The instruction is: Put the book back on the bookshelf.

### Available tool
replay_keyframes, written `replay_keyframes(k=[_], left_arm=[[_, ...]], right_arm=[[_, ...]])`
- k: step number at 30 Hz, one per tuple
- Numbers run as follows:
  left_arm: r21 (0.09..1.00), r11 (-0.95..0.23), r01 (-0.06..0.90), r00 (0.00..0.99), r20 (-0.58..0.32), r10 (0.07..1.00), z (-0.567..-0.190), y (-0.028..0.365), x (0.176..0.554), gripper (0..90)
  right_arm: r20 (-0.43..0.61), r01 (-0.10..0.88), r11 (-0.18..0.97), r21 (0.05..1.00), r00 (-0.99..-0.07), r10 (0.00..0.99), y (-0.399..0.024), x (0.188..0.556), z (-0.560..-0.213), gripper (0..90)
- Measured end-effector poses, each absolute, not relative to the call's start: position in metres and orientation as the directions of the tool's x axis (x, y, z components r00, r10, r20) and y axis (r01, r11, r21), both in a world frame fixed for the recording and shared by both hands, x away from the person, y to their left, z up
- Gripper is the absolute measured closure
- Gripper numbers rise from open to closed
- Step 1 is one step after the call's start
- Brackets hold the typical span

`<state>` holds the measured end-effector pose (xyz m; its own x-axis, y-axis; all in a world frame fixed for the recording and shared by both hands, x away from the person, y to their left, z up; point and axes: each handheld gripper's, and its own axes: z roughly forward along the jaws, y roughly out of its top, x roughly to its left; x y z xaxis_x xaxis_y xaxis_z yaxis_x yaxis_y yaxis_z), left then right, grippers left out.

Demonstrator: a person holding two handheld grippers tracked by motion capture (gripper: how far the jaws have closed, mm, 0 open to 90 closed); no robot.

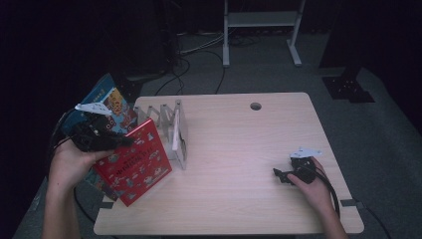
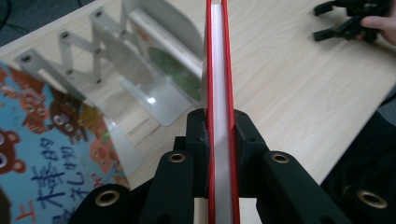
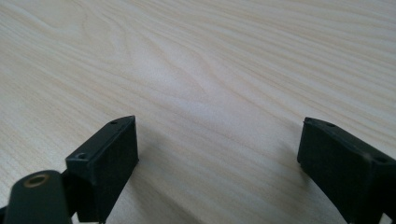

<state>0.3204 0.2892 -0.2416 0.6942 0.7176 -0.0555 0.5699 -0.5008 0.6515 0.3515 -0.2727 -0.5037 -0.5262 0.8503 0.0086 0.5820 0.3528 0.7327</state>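
Two grippers are at work around the white accordion book rack (image 1: 171, 130), which I take as the landmark. Nearest the person, on the rack's near left, the left gripper (image 1: 102, 139) is clamped on the edge of a red picture book (image 1: 134, 162). In the left gripper view its jaws press both red covers of that book (image 2: 219, 93) with the white page block between them, so the grip is firm and centred. The book is tilted, and its lower corner seems to hang at or just over the table (image 1: 239, 199) edge, though the dim light makes that hard to judge.

The step in hand looks like filing this book into a slot of the rack (image 2: 140, 88). To do it well, bring the book upright first, line its thin edge up with a free gap between two dividers, and lower it straight so the covers do not catch a divider and push the light rack along. Release only once the bottom edge rests on the table.

Well to the right of the rack, the right gripper (image 1: 286, 175) rests low on the table, and its jaws stand apart over bare wood with nothing between them.

Behind the rack's left end, a blue picture book (image 1: 107, 107) leans at the table's edge.
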Motion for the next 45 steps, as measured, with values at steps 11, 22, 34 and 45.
replay_keyframes(k=[11,22,34,45], left_arm=[[0.666,-0.414,0.621,0.597,-0.060,0.800,-0.250,0.295,0.352,79.1],[0.660,-0.355,0.662,0.515,-0.057,0.855,-0.253,0.296,0.390,79.0],[0.651,-0.330,0.683,0.462,-0.036,0.886,-0.255,0.294,0.427,79.0],[0.654,-0.327,0.682,0.455,-0.030,0.890,-0.263,0.284,0.452,79.0]], right_arm=[[0.009,0.582,0.353,0.733,-0.526,0.850,-0.273,0.352,-0.504,11.5],[0.009,0.582,0.352,0.733,-0.526,0.851,-0.273,0.352,-0.504,11.5],[0.009,0.582,0.353,0.733,-0.526,0.850,-0.273,0.352,-0.504,11.4],[0.008,0.583,0.354,0.732,-0.526,0.850,-0.273,0.352,-0.504,11.5]])
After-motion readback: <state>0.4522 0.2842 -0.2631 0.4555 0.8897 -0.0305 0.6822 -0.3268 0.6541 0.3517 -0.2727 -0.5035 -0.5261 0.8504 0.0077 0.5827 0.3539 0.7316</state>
